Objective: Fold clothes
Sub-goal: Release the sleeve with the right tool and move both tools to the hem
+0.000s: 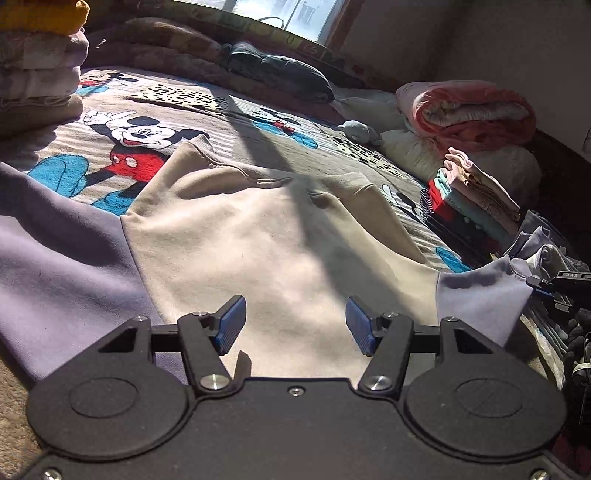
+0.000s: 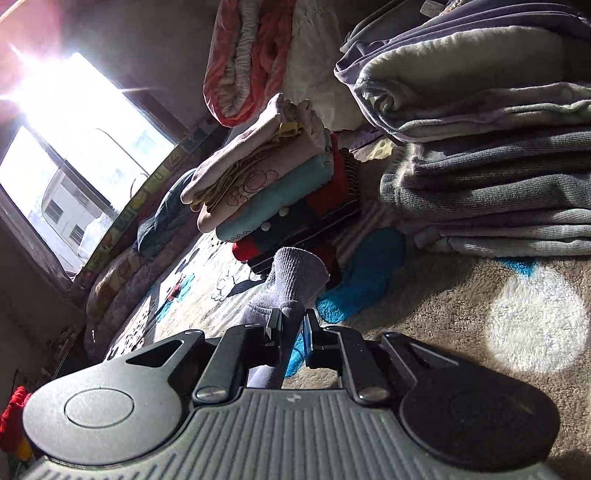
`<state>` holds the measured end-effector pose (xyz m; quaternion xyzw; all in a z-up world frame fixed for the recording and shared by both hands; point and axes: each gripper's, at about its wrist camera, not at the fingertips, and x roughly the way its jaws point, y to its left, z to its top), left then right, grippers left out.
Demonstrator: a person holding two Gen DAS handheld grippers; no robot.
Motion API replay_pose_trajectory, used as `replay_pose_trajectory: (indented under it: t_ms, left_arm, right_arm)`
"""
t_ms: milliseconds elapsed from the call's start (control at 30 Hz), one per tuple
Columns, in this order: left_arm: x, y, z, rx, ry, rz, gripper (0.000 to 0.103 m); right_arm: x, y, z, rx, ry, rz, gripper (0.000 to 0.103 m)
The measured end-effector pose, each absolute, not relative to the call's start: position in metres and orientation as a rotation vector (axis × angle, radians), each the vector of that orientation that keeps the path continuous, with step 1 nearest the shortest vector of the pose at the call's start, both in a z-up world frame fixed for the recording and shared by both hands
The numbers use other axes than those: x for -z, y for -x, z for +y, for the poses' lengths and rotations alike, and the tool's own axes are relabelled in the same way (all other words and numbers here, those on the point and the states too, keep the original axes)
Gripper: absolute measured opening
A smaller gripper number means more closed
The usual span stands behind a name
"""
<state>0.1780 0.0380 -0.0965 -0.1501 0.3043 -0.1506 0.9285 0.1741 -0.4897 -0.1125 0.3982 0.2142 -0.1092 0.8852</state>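
Note:
A cream sweatshirt (image 1: pixel 266 236) with lilac sleeves lies spread flat on the cartoon-mouse blanket (image 1: pixel 122 147). Its left sleeve (image 1: pixel 55 258) stretches off to the left. My left gripper (image 1: pixel 295 317) hovers open just above the cream body near its lower edge, nothing between the blue pads (image 1: pixel 231 325). The right sleeve (image 1: pixel 480 295) runs toward the other gripper at the right edge. In the right wrist view my right gripper (image 2: pixel 293 325) is shut on the ribbed lilac cuff (image 2: pixel 295 273), which sticks up past the fingers.
A stack of folded small clothes (image 1: pixel 469 199) (image 2: pixel 273 192) sits on the right of the bed. A pile of grey and lilac knits (image 2: pixel 487 147) rises beside my right gripper. Rolled pink bedding (image 1: pixel 469 110) and pillows lie behind. Folded blankets (image 1: pixel 40 74) stand at far left, under a window (image 1: pixel 280 14).

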Motion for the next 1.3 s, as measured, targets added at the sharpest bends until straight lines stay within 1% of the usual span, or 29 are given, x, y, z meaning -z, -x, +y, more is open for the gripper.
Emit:
replay_pose_trajectory:
  t_ms: [67, 133, 167, 200, 333, 567, 600, 667, 700, 733, 800, 967, 1033, 1167, 1300]
  left_arm:
    - [0.096, -0.178, 0.035, 0.316, 0.299, 0.622, 0.059]
    - [0.095, -0.176, 0.030, 0.327, 0.282, 0.616, 0.059]
    - [0.094, -0.176, 0.027, 0.333, 0.272, 0.613, 0.059]
    - [0.094, -0.175, 0.024, 0.343, 0.261, 0.608, 0.059]
    - [0.092, -0.172, 0.009, 0.400, 0.219, 0.593, 0.059]
    - [0.095, -0.168, -0.015, 0.481, 0.132, 0.585, 0.059]
    - [0.095, -0.168, -0.017, 0.488, 0.126, 0.586, 0.059]
    - [0.098, -0.169, -0.018, 0.493, 0.112, 0.601, 0.059]
    - [0.100, -0.169, -0.019, 0.495, 0.105, 0.609, 0.059]
    - [0.101, -0.170, -0.016, 0.486, 0.103, 0.613, 0.059]
    - [0.103, -0.172, -0.009, 0.466, 0.100, 0.621, 0.059]
    - [0.101, -0.178, 0.032, 0.369, 0.179, 0.622, 0.059]
    - [0.102, -0.182, 0.053, 0.316, 0.240, 0.630, 0.059]
    - [0.101, -0.190, 0.096, 0.218, 0.381, 0.636, 0.059]
    - [0.098, -0.197, 0.122, 0.158, 0.451, 0.624, 0.059]
  right_arm:
    - [0.121, -0.179, -0.493, 0.259, -0.814, 0.497, 0.019]
    - [0.127, -0.181, -0.496, 0.294, -0.793, 0.526, 0.022]
    - [0.125, -0.178, -0.495, 0.309, -0.772, 0.513, 0.029]
    - [0.122, -0.175, -0.492, 0.311, -0.740, 0.498, 0.031]
    - [0.107, -0.182, -0.470, 0.243, -0.537, 0.482, 0.031]
    - [0.093, -0.209, -0.406, -0.005, -0.241, 0.526, 0.031]
    - [0.094, -0.210, -0.396, -0.032, -0.204, 0.534, 0.029]
    - [0.103, -0.218, -0.382, 0.046, -0.092, 0.630, 0.030]
    - [0.114, -0.220, -0.388, 0.106, -0.097, 0.689, 0.030]
    - [0.119, -0.216, -0.395, 0.140, -0.124, 0.703, 0.030]
    - [0.122, -0.204, -0.409, 0.177, -0.179, 0.676, 0.028]
    - [0.109, -0.187, -0.416, 0.198, -0.244, 0.602, 0.028]
    - [0.102, -0.189, -0.408, 0.164, -0.256, 0.578, 0.030]
    - [0.091, -0.211, -0.378, 0.052, -0.265, 0.578, 0.031]
    - [0.083, -0.241, -0.347, -0.053, -0.300, 0.589, 0.031]
